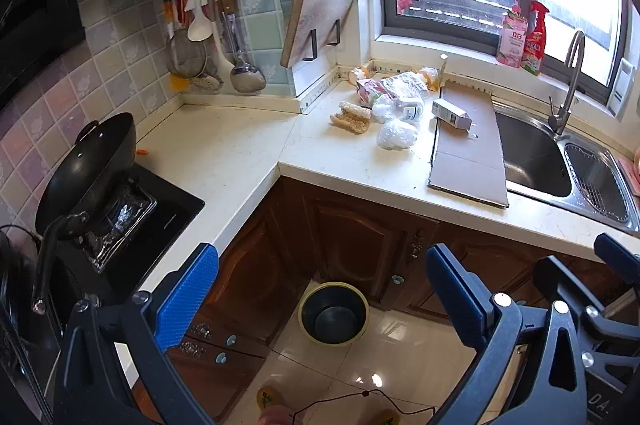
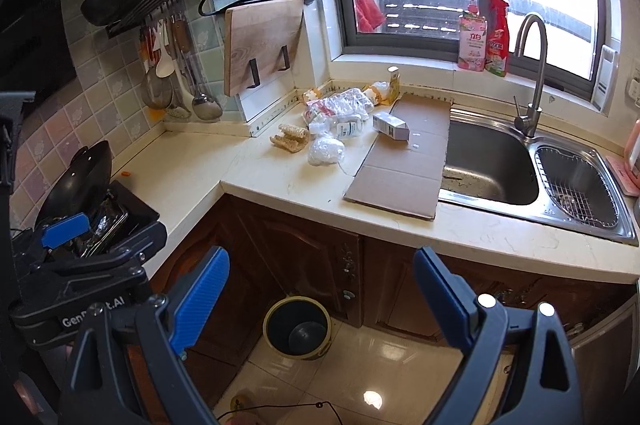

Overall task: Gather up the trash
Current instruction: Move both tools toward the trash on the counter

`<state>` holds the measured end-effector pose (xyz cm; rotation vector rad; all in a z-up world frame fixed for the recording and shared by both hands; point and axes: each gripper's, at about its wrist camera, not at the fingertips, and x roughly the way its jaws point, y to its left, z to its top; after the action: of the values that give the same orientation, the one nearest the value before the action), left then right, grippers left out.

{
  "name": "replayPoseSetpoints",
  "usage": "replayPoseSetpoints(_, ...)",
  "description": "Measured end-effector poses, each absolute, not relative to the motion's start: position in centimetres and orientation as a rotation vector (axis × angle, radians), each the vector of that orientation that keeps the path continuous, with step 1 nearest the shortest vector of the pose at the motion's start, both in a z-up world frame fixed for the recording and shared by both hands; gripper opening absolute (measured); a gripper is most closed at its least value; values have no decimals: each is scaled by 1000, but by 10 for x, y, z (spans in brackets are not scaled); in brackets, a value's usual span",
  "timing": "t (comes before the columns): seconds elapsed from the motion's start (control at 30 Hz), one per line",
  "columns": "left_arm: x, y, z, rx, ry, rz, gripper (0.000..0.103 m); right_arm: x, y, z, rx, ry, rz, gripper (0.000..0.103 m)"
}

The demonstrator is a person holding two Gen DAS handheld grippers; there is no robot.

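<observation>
Both claws hang over the floor, spread wide and empty: the left gripper (image 1: 320, 289) and the right gripper (image 2: 322, 289). Below them the dark round bin with the yellow rim (image 1: 334, 313) stands against the brown wooden cabinets (image 1: 352, 233). Up on the pale stone counter (image 1: 224, 149), the trash waits: a crumpled white plastic wad (image 1: 396, 133), a small white carton (image 1: 450, 113) lying on the flat brown cardboard sheet (image 1: 468, 161), and a clear plastic bottle (image 1: 408, 107).

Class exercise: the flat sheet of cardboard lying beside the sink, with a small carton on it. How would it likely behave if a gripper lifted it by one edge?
The cardboard sheet shows fold creases, so it would probably bend there rather than stay flat. It looks thin, so likely light. The small carton lying on it would probably slide off once it tilts.
</observation>
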<state>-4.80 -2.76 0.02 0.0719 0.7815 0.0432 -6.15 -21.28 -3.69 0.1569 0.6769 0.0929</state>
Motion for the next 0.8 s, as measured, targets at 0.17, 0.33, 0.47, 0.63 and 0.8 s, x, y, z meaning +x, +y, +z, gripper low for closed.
replayPoseSetpoints(0.17, -60, -27, 1, 35, 781, 60, 102, -63, -216, -43, 162, 695, 149, 94)
replayPoseSetpoints(0.33, -65, -22, -3, -8, 805, 69, 102, -61, -217, -51, 180, 719, 210, 94)
replayPoseSetpoints(0.47, -65, -15, -3, -32, 816, 72, 102, -56, -214, -54, 197, 731, 234, 94)
replayPoseSetpoints(0.63, -57, -14, 2, 30, 797, 89, 102, -49, -207, -56, 205, 732, 232, 94)
replayPoseSetpoints(0.8, -32, -9, 5, 5, 795, 21, 102, -36, -208, -49, 177, 732, 168, 94)
